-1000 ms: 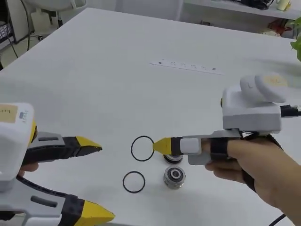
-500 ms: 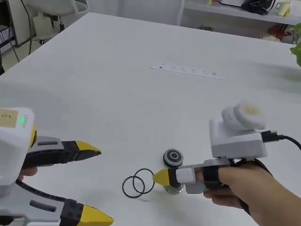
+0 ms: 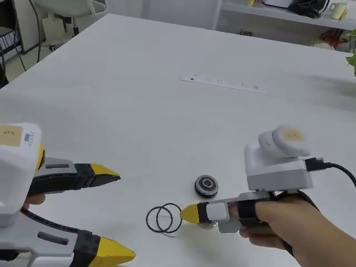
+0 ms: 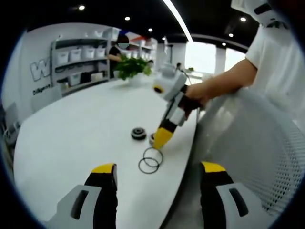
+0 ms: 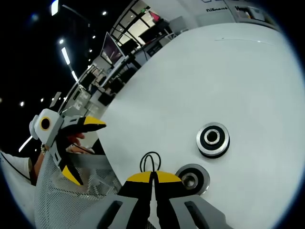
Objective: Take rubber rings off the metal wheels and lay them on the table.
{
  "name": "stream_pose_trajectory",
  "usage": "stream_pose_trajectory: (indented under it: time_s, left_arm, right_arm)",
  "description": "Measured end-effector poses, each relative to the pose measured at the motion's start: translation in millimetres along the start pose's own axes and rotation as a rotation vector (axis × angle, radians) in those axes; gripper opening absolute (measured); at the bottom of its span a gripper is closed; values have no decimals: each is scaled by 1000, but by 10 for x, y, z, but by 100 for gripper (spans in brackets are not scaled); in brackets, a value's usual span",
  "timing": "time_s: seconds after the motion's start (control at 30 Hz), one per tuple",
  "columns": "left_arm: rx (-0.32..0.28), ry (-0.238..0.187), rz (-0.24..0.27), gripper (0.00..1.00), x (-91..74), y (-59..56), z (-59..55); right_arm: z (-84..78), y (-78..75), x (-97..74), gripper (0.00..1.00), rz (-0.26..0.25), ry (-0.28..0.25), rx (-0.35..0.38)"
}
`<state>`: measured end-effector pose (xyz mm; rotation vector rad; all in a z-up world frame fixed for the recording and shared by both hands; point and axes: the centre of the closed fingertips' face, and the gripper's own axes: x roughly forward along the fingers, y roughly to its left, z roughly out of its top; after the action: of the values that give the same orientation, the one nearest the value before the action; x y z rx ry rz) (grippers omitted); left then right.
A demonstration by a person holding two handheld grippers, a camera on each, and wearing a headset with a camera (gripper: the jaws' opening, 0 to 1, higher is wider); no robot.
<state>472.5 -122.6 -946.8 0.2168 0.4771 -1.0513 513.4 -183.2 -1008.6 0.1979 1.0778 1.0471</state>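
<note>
Rubber rings point(image 3: 163, 218), 2 of them, lie flat on the white table point(image 3: 139, 100), overlapping each other, close to the edge nearest me. My right gripper point(image 3: 189, 213) has its yellow jaws pressed together. Its tip sits at the rim of the rings, on the side toward the wheels. I cannot tell whether any rubber is nipped between the jaws.

1 metal wheel point(image 3: 206, 186) lies flat just beyond that gripper, apart from the rings. A 2nd wheel point(image 5: 191, 179) lies right beside my right jaws; in the head view it is mostly tucked under them. In the right gripper view both wheels show a bright rim around a dark middle.

My left gripper point(image 3: 125, 216) hangs to the left of the rings with its jaws wide apart. It holds nothing and touches neither rings nor wheels.
</note>
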Motion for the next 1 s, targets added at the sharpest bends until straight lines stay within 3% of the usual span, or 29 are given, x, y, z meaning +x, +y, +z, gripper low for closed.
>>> stream_pose_trajectory:
  time_s: [0.17, 0.47, 1.0]
  left_arm:
    - [-9, 1, 2, 72, -2, 6, -7]
    - [-13, 6, 3, 72, 0, 9, -19]
    - [-22, 11, 12, 71, -7, 21, -30]
  right_arm:
    - [-6, -1, 18, 0, -3, 7, -19]
    - [-49, -43, 54, 0, -67, 53, -165]
    - [-57, -30, 18, 1, -75, 63, -195]
